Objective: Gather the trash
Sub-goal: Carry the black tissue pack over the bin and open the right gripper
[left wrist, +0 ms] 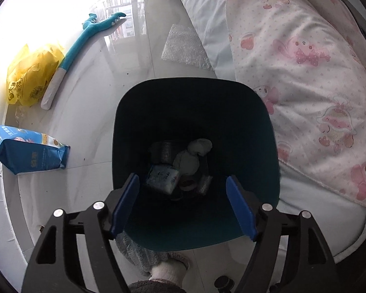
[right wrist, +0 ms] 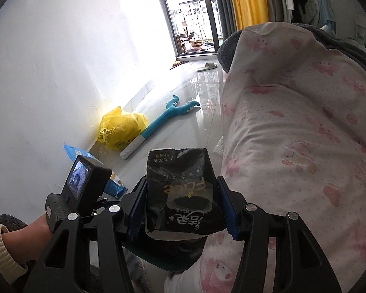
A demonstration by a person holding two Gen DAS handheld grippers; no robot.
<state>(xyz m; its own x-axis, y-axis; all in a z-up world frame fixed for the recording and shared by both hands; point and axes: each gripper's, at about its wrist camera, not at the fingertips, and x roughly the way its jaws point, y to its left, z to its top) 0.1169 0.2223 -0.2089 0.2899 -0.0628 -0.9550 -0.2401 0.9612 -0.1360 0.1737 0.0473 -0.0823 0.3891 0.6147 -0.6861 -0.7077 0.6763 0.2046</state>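
A dark teal trash bin (left wrist: 263,146) stands on the floor beside the bed, with several pieces of trash (left wrist: 180,166) at its bottom. My left gripper (left wrist: 183,190) is open and empty, directly above the bin's mouth. My right gripper (right wrist: 181,190) is shut on a black tissue pack (right wrist: 180,185) and holds it up in the air; a bit of the bin rim (right wrist: 158,258) shows below it. The left gripper's camera body (right wrist: 83,183) is at the left of the right wrist view.
On the tiled floor lie a yellow plastic bag (left wrist: 31,78), a blue snack bag (left wrist: 26,151), a teal plush toy (left wrist: 80,48) and a sheet of bubble wrap (left wrist: 183,46). A bed with a pink-patterned quilt (left wrist: 305,85) is on the right. A white wall (right wrist: 61,61) is left.
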